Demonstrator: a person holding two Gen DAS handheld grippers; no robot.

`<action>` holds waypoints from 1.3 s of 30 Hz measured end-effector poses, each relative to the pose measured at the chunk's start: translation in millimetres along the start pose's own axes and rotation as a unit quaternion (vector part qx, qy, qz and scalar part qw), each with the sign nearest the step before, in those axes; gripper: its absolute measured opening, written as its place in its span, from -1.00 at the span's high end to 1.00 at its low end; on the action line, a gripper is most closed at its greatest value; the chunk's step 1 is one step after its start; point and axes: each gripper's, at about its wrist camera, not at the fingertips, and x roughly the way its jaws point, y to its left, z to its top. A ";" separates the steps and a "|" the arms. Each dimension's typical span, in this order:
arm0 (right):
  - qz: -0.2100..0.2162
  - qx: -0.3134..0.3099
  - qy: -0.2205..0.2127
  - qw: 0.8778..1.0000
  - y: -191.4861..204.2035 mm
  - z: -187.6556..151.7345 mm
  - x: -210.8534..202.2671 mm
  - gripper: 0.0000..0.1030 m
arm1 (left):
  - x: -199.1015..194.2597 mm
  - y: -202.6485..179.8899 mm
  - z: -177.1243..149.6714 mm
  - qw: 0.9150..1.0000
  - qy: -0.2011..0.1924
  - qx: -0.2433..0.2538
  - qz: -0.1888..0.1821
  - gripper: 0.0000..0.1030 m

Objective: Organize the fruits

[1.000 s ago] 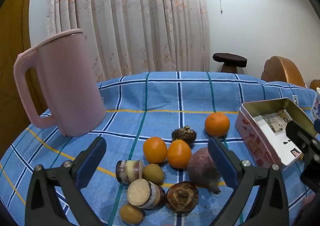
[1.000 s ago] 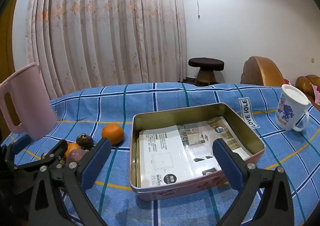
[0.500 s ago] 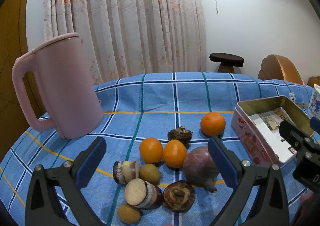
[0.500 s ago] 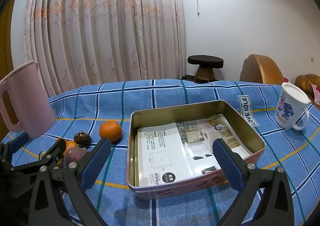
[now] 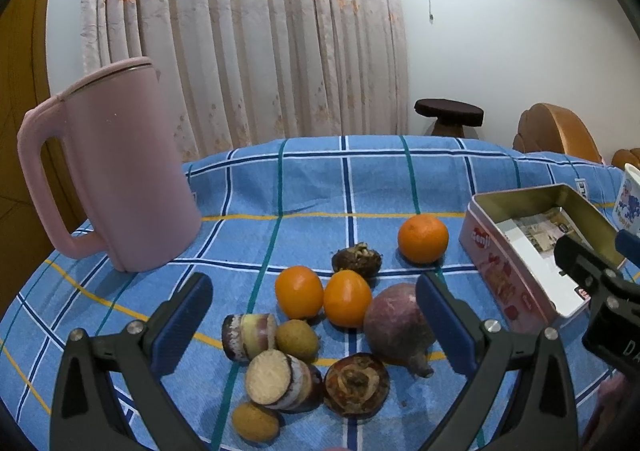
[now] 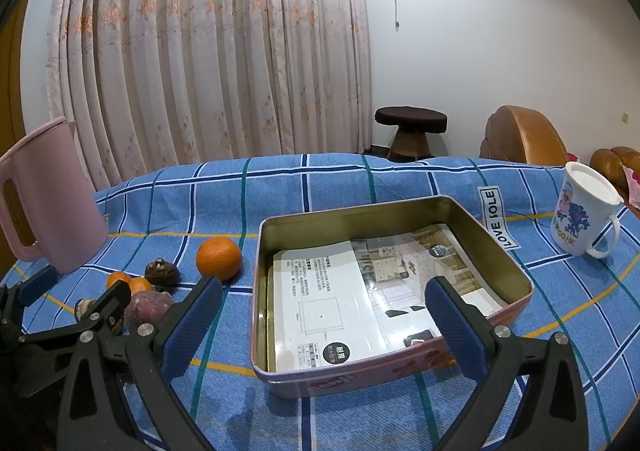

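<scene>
In the left wrist view my left gripper is open and empty, low over a cluster of fruit on the blue checked cloth: two small oranges, a third orange farther back, a purple round fruit, dark brown fruits, cut purple-skinned pieces and small tan fruits. In the right wrist view my right gripper is open and empty over the near edge of the open pink tin, which has printed paper inside. The orange lies left of the tin.
A tall pink jug stands at the left, also in the right wrist view. A white printed mug stands right of the tin. A "LOVE" label lies on the cloth. A stool and armchair stand beyond the table.
Both views have shifted slightly; the left gripper has edged a little closer to the fruit cluster. Both grippers stay open and nothing has been picked up.
</scene>
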 end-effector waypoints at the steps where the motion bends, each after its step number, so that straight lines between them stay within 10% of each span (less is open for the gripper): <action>1: 0.000 0.000 0.002 1.000 -0.5 -0.5 0.8 -0.98 | 1.2 0.5 0.1 1.000 0.003 0.001 0.000 -1.00; 21: -0.004 -0.020 0.007 1.000 12.6 2.6 1.1 -0.98 | 14.2 19.9 0.1 0.999 0.042 0.000 0.005 -1.00; 30: 0.072 -0.090 0.005 0.993 53.4 1.2 -13.1 -0.97 | -9.7 83.6 -10.4 0.998 0.045 -0.034 0.026 -1.00; 36: 0.126 -0.142 0.041 0.981 96.9 -3.9 -7.4 -0.29 | -25.3 127.5 -23.5 0.996 0.047 -0.039 0.069 -1.00; 39: 0.143 -0.136 0.067 0.978 107.2 -5.4 5.0 -0.27 | -27.9 135.7 -30.3 0.996 0.052 -0.041 0.066 -1.00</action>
